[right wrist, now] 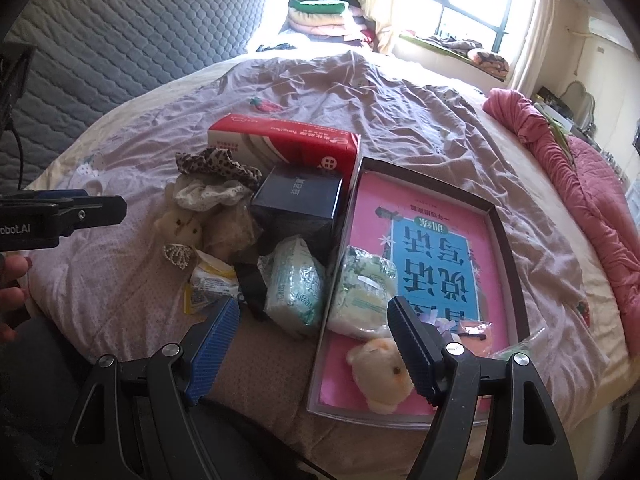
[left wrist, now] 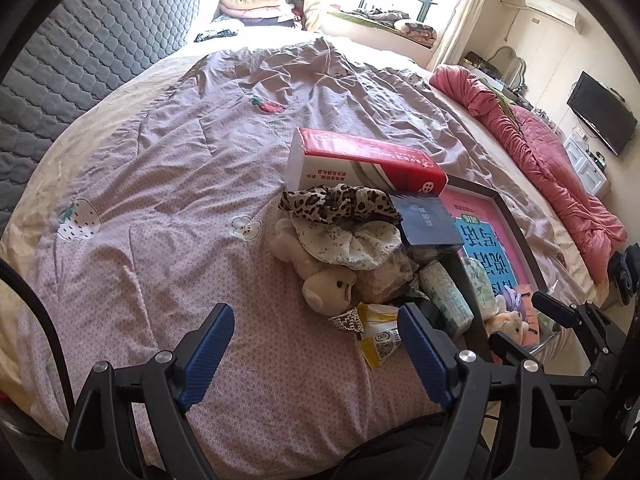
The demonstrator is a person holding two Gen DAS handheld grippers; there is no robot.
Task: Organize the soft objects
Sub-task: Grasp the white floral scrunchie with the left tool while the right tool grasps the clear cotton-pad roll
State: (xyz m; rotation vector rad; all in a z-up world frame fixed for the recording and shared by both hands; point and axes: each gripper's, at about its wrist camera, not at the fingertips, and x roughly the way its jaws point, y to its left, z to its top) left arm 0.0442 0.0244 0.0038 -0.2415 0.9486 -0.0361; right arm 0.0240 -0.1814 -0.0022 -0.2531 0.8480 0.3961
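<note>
Left wrist view. My left gripper [left wrist: 316,344] hangs over the quilt [left wrist: 160,208] with its jaws wide apart and nothing between them. Just ahead lies the unsorted pile: a leopard-print scrunchie [left wrist: 340,200] on top of a white floral scrunchie [left wrist: 356,244], a cream plush toy [left wrist: 328,284] below them, a small tiara [left wrist: 348,318] and a yellow sachet [left wrist: 380,336] nearest my fingertips. A red-and-white tissue pack [left wrist: 360,160] and a dark blue box [left wrist: 428,220] stand behind. I judge the step in hand to be the approach to the next soft item. The plush toy is the closest candidate; the next move calls for a forward reach and a closure across its body, clear of the tiara.

Right wrist view. My right gripper [right wrist: 314,338] is likewise spread and empty, poised above the near edge of the tray [right wrist: 510,248]. The tray already holds a green-patterned tissue packet [right wrist: 366,292] and a peach plush toy [right wrist: 380,376] on top of a pink and blue book [right wrist: 436,248]. A second tissue packet [right wrist: 296,284] lies outside, just beside the tray wall. I judge sorting to be partly done.

Surface and room. The quilt is soft and wrinkled, so items may tilt when pressed. A grey quilted headboard [right wrist: 120,40], folded blankets [right wrist: 320,16], a window [right wrist: 472,8] and a pink duvet [right wrist: 580,184] surround the bed.
</note>
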